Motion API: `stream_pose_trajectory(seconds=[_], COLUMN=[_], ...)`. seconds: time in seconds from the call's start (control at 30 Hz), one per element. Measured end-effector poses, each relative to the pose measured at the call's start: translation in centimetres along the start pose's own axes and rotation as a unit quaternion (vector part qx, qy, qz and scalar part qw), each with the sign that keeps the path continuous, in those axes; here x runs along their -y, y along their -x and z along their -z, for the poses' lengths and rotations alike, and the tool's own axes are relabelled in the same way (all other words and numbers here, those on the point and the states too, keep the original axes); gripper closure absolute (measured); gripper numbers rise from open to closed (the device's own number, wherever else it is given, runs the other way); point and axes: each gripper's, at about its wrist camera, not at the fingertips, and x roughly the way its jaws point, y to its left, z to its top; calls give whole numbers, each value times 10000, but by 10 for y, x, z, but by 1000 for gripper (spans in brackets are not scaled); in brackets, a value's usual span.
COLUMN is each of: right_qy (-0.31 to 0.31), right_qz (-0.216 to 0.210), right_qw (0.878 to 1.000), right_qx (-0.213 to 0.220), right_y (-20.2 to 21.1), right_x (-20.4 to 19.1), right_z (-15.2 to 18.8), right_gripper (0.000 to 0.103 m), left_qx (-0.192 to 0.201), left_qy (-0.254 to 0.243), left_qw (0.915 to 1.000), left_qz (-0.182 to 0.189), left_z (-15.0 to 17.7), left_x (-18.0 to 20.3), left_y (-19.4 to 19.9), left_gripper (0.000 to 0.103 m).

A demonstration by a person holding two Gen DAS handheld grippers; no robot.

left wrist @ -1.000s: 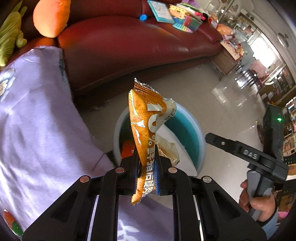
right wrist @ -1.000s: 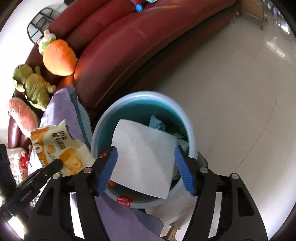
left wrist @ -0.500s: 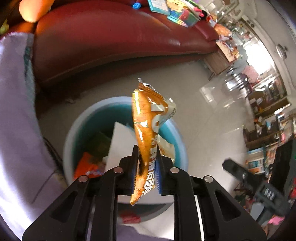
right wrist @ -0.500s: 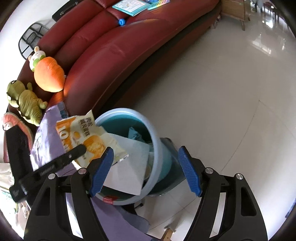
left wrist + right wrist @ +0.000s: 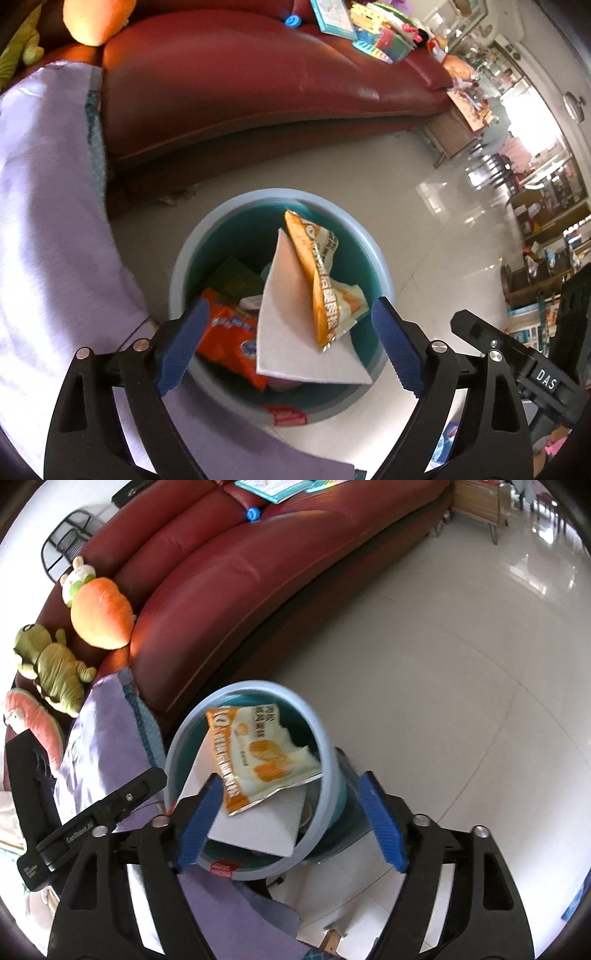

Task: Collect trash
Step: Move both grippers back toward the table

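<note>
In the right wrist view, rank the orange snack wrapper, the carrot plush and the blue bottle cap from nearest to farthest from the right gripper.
From the right gripper:
1. Orange snack wrapper, in the bin just ahead of the fingers.
2. Carrot plush, up left on the sofa arm.
3. Blue bottle cap, at the top, on the sofa seat.

Bin (image 5: 192, 254) mouth open above; sofa (image 5: 229, 81) behind
</note>
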Motion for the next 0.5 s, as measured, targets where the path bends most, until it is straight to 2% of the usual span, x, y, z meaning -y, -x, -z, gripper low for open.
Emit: stream_pose_trajectory(seconds=[0.23,0.5], right_qy=[163,721], right_qz=[-5,5], right_qw=[9999,9974], right_qx=[-45,-12], right_y=[8,25], right_x=[-26,-72], right_z=[12,41], right_gripper=[27,27], left_qx=[148,372], left_qy=[3,202], left_qw=[9998,9990], left_qz=[-129,-157], left_z=[15,43], left_x=[-9,-41], left_y=[32,87], left_gripper=[11,9])
